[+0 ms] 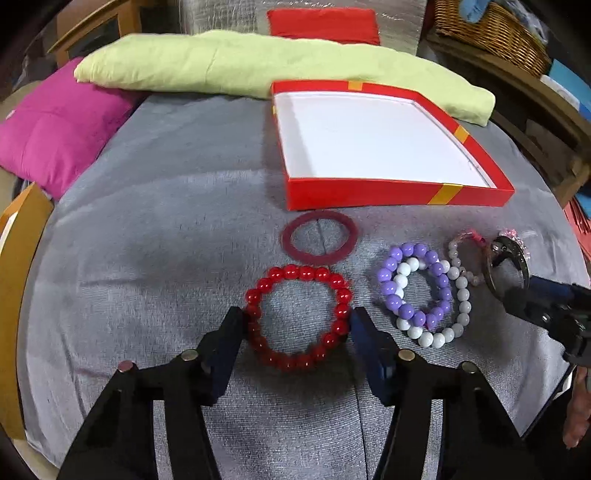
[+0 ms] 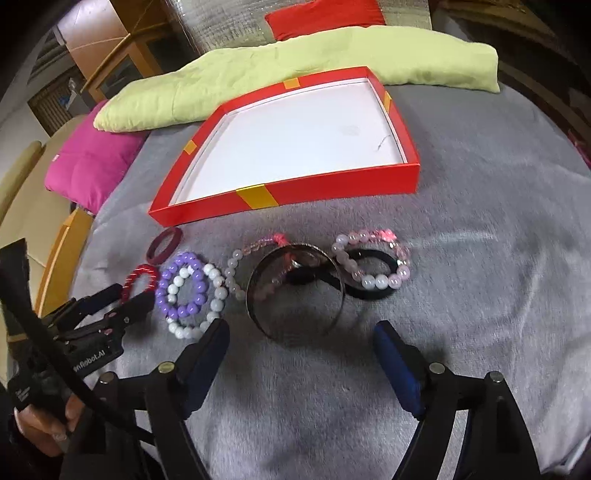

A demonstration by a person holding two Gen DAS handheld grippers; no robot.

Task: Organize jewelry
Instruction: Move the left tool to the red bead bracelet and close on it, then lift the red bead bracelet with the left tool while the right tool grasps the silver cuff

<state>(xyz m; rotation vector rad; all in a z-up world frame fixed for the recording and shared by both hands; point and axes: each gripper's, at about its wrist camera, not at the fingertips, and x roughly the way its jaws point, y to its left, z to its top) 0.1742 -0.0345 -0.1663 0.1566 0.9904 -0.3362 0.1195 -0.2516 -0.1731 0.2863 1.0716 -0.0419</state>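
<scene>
A red beaded bracelet [image 1: 299,317] lies on the grey cloth, and my left gripper [image 1: 297,325] is open with one finger on each side of it. A flat dark red bangle [image 1: 319,238] lies just beyond it, in front of the empty red box [image 1: 399,192]. Purple [image 1: 413,284] and white beaded bracelets [image 1: 443,332] lie to the right. My right gripper [image 2: 301,338] is open, just short of a dark metal bangle [image 2: 295,295]. A pink-white beaded bracelet [image 2: 373,258] over a black bangle [image 2: 369,291] lies behind it. The box also shows in the right wrist view [image 2: 288,192].
A light green cushion [image 1: 229,62], a magenta cushion [image 1: 55,125] and a red cushion [image 1: 321,22] lie at the far edge of the bed. A wicker basket [image 1: 491,29] stands at the far right. A wooden frame [image 1: 18,277] borders the left side.
</scene>
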